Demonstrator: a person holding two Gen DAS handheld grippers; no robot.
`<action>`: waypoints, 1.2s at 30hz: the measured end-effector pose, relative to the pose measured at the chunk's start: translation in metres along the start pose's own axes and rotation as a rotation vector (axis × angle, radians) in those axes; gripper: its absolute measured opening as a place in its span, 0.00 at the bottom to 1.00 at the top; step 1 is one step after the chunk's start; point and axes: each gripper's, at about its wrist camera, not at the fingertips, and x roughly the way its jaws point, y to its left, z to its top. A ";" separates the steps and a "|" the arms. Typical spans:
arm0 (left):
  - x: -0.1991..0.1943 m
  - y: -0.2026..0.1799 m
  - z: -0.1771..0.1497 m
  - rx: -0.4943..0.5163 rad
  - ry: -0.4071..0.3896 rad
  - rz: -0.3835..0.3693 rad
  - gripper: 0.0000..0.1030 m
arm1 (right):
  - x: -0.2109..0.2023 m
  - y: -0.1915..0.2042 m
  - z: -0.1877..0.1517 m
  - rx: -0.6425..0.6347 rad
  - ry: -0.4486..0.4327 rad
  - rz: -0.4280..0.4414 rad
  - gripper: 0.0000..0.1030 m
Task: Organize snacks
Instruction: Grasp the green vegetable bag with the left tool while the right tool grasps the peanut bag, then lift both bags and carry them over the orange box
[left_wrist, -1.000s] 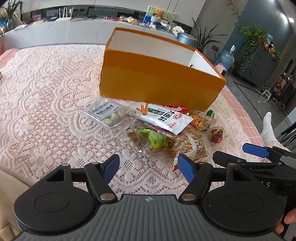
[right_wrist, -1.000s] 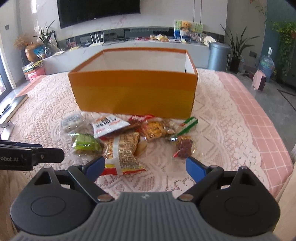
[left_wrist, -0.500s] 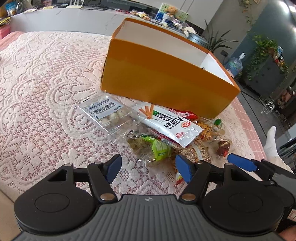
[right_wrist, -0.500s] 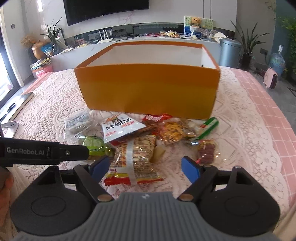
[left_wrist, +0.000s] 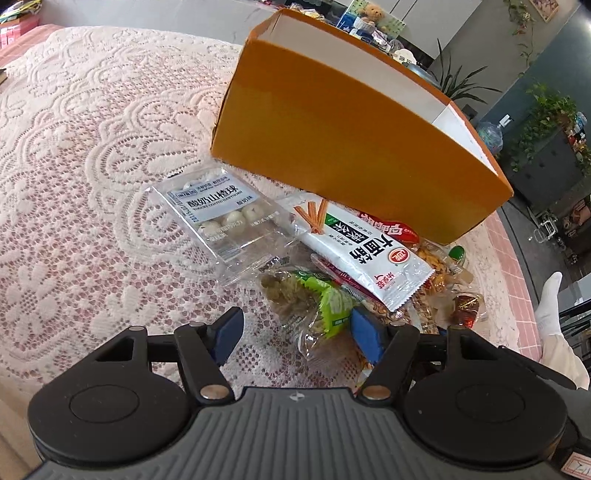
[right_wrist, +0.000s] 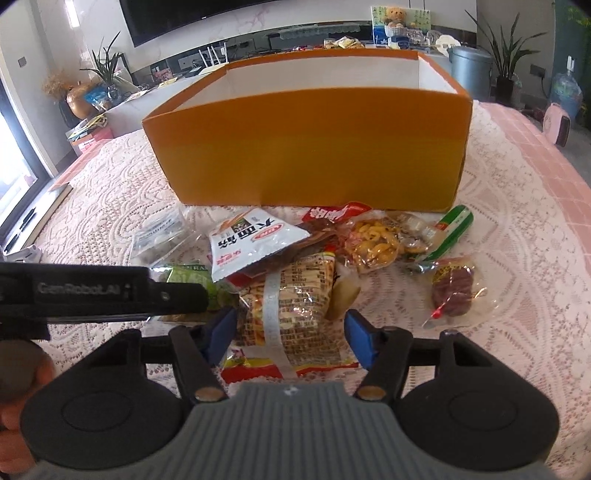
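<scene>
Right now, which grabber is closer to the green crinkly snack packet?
Left. The left gripper is open with the green crinkly snack packet between its fingertips. The right gripper is open around the neighbouring brown striped packet.

An open box (right_wrist: 306, 155) stands on the lace cloth (right_wrist: 517, 229) over the worktop, with the snack pile just in front of it. In the right wrist view, a flat packet (right_wrist: 255, 240) lies on top of the pile, overlapping a banded packet (right_wrist: 291, 310) nearer the camera. A clear pack (left_wrist: 225, 218) lies at the pile's left, a small pouch (right_wrist: 454, 288) at its right. A tube-shaped snack (right_wrist: 452, 230) lies behind the pouch, near the box.
</scene>
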 end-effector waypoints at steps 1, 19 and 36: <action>0.002 0.000 0.000 -0.001 -0.002 -0.002 0.75 | 0.001 0.000 0.000 0.004 0.002 0.002 0.57; 0.013 -0.013 -0.005 0.089 -0.033 -0.035 0.46 | 0.000 -0.001 -0.004 -0.002 0.009 0.039 0.37; -0.032 -0.012 -0.024 0.131 -0.033 -0.004 0.45 | -0.029 -0.015 -0.013 0.037 0.080 0.047 0.36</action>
